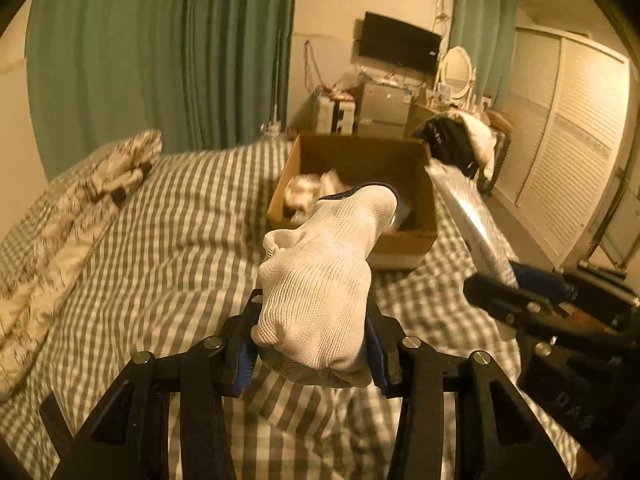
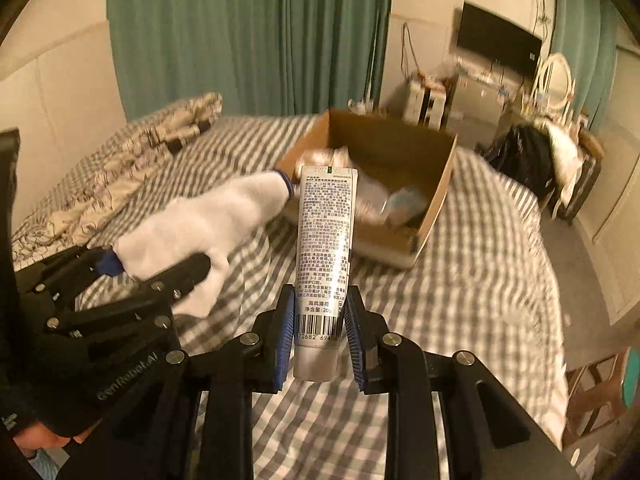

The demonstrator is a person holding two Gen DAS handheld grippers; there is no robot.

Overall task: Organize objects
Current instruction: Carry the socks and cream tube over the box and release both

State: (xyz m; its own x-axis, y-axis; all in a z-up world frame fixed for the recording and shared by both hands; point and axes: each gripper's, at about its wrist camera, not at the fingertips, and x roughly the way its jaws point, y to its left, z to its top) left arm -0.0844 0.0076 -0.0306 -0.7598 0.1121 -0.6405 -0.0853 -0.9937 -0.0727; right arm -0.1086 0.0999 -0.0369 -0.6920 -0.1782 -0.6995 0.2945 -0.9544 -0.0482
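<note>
My left gripper [image 1: 310, 332] is shut on a white knit glove [image 1: 320, 276], held above the checked bed; the glove's cuff points toward the cardboard box [image 1: 404, 240]. It also shows in the right wrist view [image 2: 200, 224]. My right gripper [image 2: 318, 320] is shut on a silver tube [image 2: 325, 256] with printed text and a barcode, held upright in front of the box [image 2: 436, 208]. The tube shows at the right of the left wrist view [image 1: 468, 208]. The box holds several pale crumpled items [image 1: 308, 192] and a bluish object [image 2: 408, 200].
The bed has a grey-and-white checked cover [image 1: 160, 240]. A folded patterned blanket [image 1: 60, 232] lies at its left. Green curtains [image 1: 160, 52] hang behind. A TV [image 1: 398, 42], a dresser with a mirror [image 1: 456, 68], a dark bag [image 2: 524, 160] and a wardrobe [image 1: 568, 140] stand at the right.
</note>
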